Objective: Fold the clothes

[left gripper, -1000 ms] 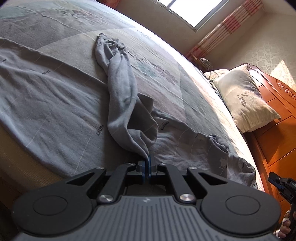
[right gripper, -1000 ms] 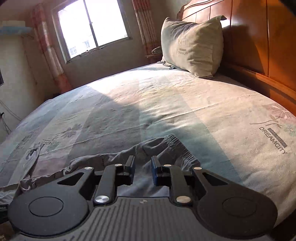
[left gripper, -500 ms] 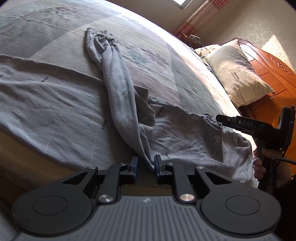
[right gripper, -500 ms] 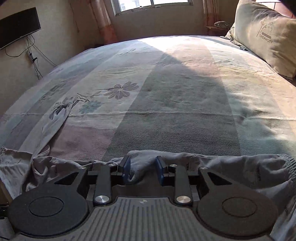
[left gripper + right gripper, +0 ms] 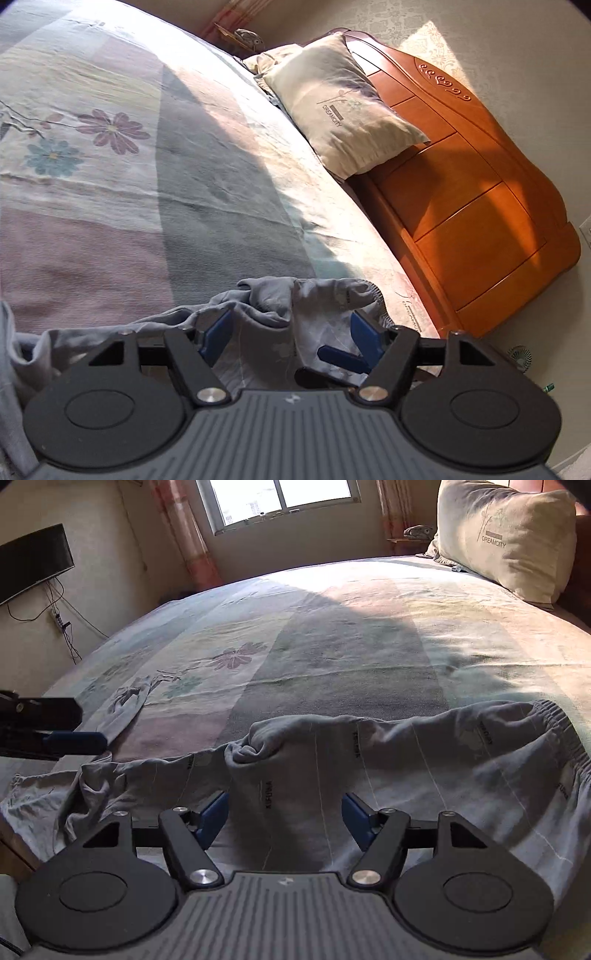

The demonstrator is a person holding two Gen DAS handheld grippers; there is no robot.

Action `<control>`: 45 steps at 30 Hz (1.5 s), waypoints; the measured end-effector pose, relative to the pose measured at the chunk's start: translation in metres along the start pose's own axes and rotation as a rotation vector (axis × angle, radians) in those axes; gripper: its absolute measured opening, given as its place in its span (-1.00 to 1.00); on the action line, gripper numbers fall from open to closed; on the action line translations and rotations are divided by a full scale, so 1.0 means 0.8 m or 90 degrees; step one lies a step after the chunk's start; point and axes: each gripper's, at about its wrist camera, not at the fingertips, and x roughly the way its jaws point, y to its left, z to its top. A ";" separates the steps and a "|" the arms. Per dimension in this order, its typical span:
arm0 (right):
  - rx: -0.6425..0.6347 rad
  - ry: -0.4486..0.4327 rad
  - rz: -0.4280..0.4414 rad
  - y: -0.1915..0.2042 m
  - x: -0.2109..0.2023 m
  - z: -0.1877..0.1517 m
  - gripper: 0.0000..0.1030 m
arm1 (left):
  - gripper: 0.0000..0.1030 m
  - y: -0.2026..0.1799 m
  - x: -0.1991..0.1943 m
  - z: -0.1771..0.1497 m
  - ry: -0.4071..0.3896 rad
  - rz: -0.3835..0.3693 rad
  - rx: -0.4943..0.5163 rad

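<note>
one grey pair of trousers (image 5: 369,768) lies rumpled along the near edge of the bed (image 5: 332,635), elastic waistband toward the pillow (image 5: 506,535). both the left gripper (image 5: 291,332) and right gripper (image 5: 284,812) are opening wide over the cloth (pads pressing nothing). the trouser legs run out of frame at left.

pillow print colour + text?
The pillow is beige with a faint plant motif and the word DREAMCITY; the right wrist view shows it clearest.

Bright window sunlight, fisheye-warped edges
</note>
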 end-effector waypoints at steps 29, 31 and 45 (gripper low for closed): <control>0.061 -0.045 0.117 -0.020 -0.004 -0.039 0.66 | 0.43 0.040 0.170 0.084 0.087 -0.065 -0.119; 0.064 -0.047 0.117 -0.021 -0.006 -0.039 0.66 | 0.43 0.043 0.168 0.078 0.091 -0.058 -0.116; 0.069 -0.047 0.115 -0.021 -0.008 -0.041 0.68 | 0.48 0.058 0.194 0.079 0.082 -0.094 -0.173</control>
